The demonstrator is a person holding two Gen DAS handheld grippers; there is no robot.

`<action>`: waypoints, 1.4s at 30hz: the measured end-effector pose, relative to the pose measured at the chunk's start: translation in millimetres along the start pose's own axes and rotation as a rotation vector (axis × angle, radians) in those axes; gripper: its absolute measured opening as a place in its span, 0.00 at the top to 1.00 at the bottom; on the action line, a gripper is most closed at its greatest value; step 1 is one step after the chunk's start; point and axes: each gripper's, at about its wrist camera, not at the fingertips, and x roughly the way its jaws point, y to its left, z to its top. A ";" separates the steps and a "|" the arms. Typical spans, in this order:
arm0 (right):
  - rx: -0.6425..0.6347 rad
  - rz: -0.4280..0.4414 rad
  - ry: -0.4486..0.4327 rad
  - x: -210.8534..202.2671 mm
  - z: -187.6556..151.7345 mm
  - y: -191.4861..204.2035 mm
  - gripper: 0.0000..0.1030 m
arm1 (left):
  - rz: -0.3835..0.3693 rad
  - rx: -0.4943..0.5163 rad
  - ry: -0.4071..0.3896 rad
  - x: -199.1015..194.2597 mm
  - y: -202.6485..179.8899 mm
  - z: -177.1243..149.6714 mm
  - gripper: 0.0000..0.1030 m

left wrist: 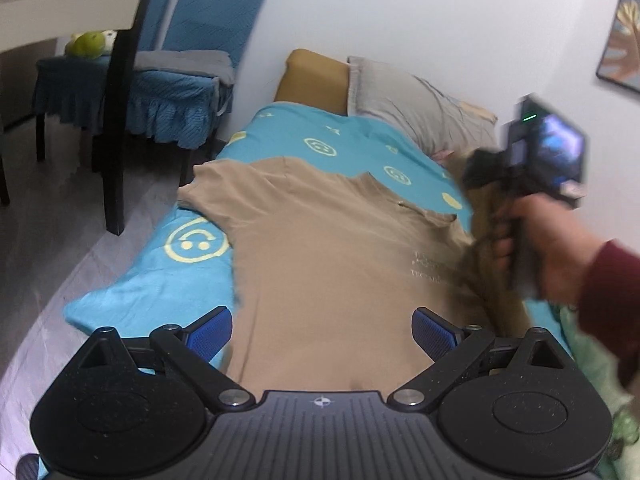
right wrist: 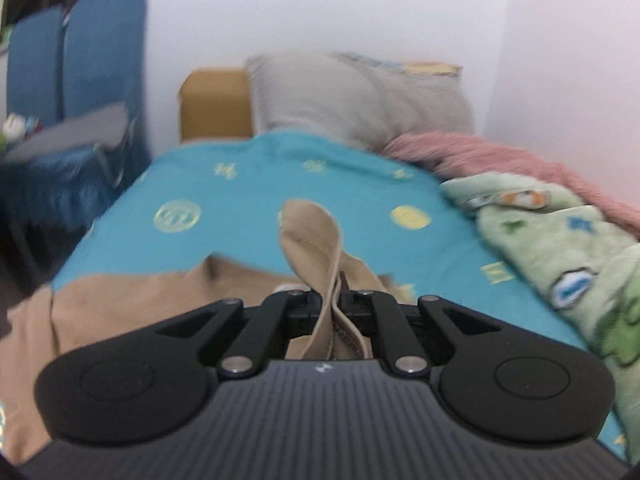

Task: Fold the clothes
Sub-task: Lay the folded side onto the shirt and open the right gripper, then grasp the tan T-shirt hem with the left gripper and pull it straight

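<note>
Folding tan T-shirt (left wrist: 320, 248): right gripper (right wrist: 334, 300) pinches its sleeve edge, left gripper (left wrist: 322, 330) spread empty above; next, carry sleeve across

A turquoise bedsheet (left wrist: 320, 136) with yellow smiley faces covers the bed. At twelve o'clock lies a grey pillow (left wrist: 416, 108) — at ten o'clock a blue-covered chair (left wrist: 188, 80). A green patterned blanket (right wrist: 560, 248) lies at three o'clock.

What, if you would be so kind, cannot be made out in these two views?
- Left wrist view: printed text on the tan T-shirt, too small and blurred.
- Left wrist view: the right gripper, motion-blurred.
- Right wrist view: which part of the shirt it pinches, hidden under its body.
</note>
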 end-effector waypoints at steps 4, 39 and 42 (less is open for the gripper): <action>-0.042 0.018 0.043 23.3 -16.3 40.5 0.92 | 0.006 0.008 -0.012 1.3 9.2 -0.3 0.05; 0.349 0.386 0.075 -320.1 -139.1 -167.2 0.07 | -0.265 0.229 0.060 -51.7 -76.1 -59.1 0.14; 0.277 0.314 0.046 -319.3 -149.4 -164.5 0.07 | -0.247 0.311 0.066 -52.9 -97.9 -72.1 0.14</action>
